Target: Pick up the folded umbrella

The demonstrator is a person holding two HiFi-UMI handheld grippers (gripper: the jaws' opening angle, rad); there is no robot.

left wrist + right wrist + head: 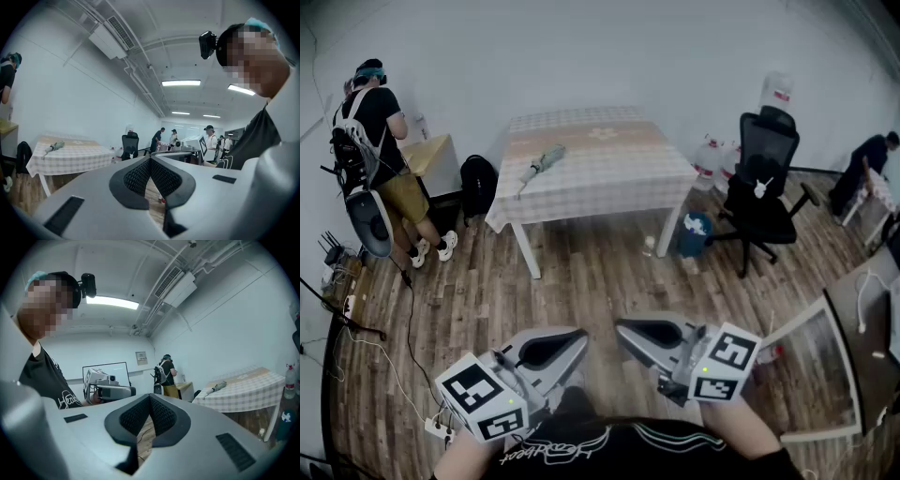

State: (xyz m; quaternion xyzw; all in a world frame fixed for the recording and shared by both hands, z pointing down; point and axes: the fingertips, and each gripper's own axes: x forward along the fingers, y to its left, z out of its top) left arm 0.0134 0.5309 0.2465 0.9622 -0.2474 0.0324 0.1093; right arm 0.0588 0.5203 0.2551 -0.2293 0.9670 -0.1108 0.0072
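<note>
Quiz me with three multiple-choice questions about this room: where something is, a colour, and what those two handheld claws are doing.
1. Where does the umbrella lie? A on the floor; B on the table; C on a shelf.
2. What colour is the office chair? A red; B white; C black.
3. How are the left gripper and right gripper? A both shut, empty; B both wide open; C both clamped on cloth.
Answers: 1 B, it rests on the table's checked cloth; 2 C, its seat and back are black; 3 A, each gripper's view shows its jaws together with nothing between.
</note>
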